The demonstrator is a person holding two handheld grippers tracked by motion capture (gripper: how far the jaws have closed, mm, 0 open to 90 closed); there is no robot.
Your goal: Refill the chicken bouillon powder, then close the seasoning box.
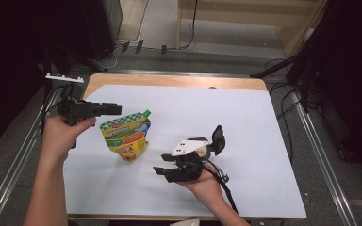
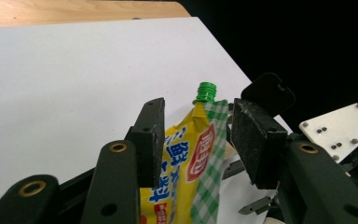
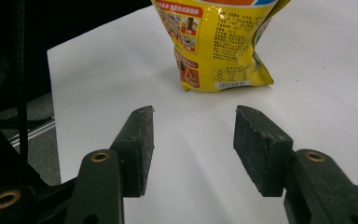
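Note:
A yellow spouted pouch (image 1: 125, 136) with a green checked band and a green cap stands upright on the white sheet (image 1: 245, 117). My left gripper (image 1: 117, 109) hovers at the pouch's upper left, level and pointing at its top. In the left gripper view the pouch (image 2: 186, 154) shows between the spread jaws of the left gripper (image 2: 198, 106), with gaps to both pads; the gripper is open. My right gripper (image 1: 162, 165) rests low on the sheet to the pouch's right, aimed at its base. In the right gripper view its pads (image 3: 193, 112) stand apart with nothing between them, a short way from the pouch (image 3: 219, 42).
The white sheet covers a wooden table (image 1: 169, 80) with metal rails (image 1: 318, 155) along both sides. The right gripper's grey plate (image 2: 335, 130) shows behind the pouch. Bare sheet lies to the right and at the back. Dark stands and cables (image 1: 283, 66) surround the table.

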